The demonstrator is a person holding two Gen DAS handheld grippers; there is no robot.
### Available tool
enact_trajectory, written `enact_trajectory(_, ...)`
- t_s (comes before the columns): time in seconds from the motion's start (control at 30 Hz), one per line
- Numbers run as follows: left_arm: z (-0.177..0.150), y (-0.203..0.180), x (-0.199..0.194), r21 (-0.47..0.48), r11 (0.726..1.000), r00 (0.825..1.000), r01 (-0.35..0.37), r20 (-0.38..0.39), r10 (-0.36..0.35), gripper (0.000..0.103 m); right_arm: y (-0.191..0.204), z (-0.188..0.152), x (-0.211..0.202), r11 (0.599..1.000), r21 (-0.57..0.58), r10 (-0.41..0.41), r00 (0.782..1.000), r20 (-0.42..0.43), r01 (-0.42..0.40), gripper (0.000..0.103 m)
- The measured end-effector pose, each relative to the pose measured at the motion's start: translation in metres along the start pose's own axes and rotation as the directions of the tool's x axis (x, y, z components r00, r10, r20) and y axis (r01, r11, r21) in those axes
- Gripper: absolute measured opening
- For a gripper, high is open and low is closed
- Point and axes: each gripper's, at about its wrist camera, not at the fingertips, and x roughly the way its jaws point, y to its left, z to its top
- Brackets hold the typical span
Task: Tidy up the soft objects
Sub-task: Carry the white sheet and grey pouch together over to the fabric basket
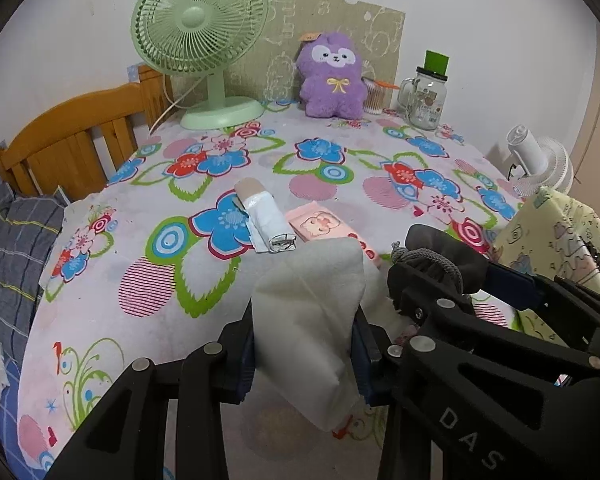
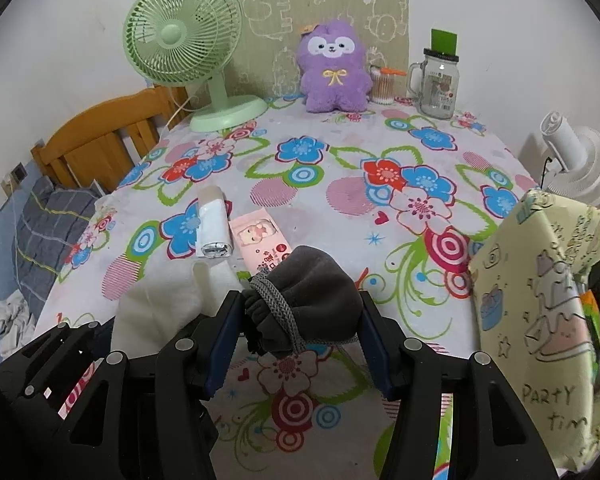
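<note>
Above the desk point(image 2: 340, 168), the left gripper point(image 1: 304, 344) clamps a white cloth point(image 1: 312, 320) and the right gripper point(image 2: 300, 336) a grey pouch point(image 2: 308, 300); either soft, squashy item could slip loose

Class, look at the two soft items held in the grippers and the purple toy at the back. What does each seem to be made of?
White pad: likely foam or thick felt, matte; it bends between the left gripper's fingers.
Grey pouch: fleece-like cloth, matte, gathered by a braided cord, in the right gripper.
Purple toy: fuzzy plush with a stitched yellow bow.
</note>
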Motion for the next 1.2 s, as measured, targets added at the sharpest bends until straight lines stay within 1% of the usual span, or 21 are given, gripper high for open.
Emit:
enact_trajectory(0.53,0.003,-0.02,-0.053,0.022,1.0,0.997,-0.006,0.078,0.004,0.04,-0.004,0.001,-0.057,1.0,-0.021,0.0,0.997,0.082,0.002,0.06)
enact_trajectory(0.87,0.006,-0.035,-0.087,0.037,0.999,0.991,-0.004,0.132,-0.001,0.041,-0.01,0.002,-0.097,0.999,-0.031,-0.003,0.99,0.14,0.008,0.06)
enact_trajectory(1.2,0.011,-0.065,-0.101,0.06,0.998,0.985,0.014,0.17,-0.024,0.041,-0.037,0.003,-0.125,1.0,-0.013,-0.019,0.983,0.181,0.021,0.06)
